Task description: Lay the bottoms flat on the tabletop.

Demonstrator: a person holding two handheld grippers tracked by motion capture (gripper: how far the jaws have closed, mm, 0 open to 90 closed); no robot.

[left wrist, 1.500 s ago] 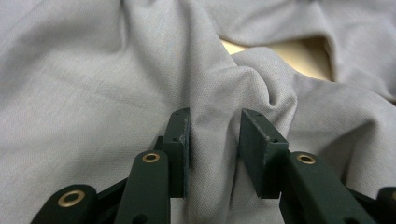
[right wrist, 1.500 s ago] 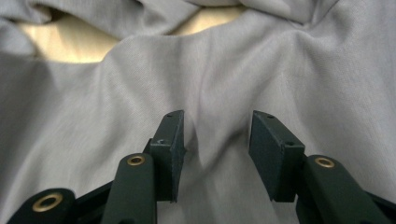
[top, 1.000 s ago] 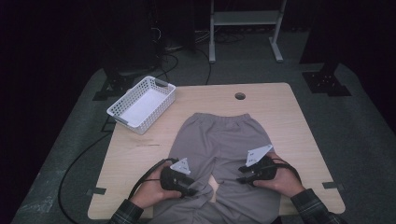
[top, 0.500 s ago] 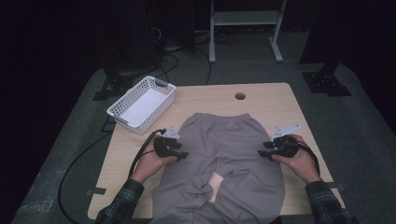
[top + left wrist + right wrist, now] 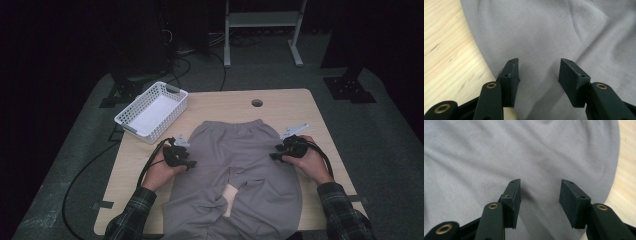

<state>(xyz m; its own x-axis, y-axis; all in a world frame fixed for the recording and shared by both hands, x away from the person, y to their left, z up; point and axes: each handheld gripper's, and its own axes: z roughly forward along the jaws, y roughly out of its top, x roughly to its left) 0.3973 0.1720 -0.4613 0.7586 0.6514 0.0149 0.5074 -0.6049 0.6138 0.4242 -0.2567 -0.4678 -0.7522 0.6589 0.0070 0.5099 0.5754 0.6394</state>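
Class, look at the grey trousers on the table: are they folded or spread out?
Spread out. The grey trousers lie flat on the table, waistband at the far end and both legs apart toward the person, with only a few wrinkles.

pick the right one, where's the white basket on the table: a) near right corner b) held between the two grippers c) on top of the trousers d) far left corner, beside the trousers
d: in the high view the white basket sits at the table's far left corner, apart from the grey trousers, and the left gripper and right gripper are both at the trousers' edges, not on it.
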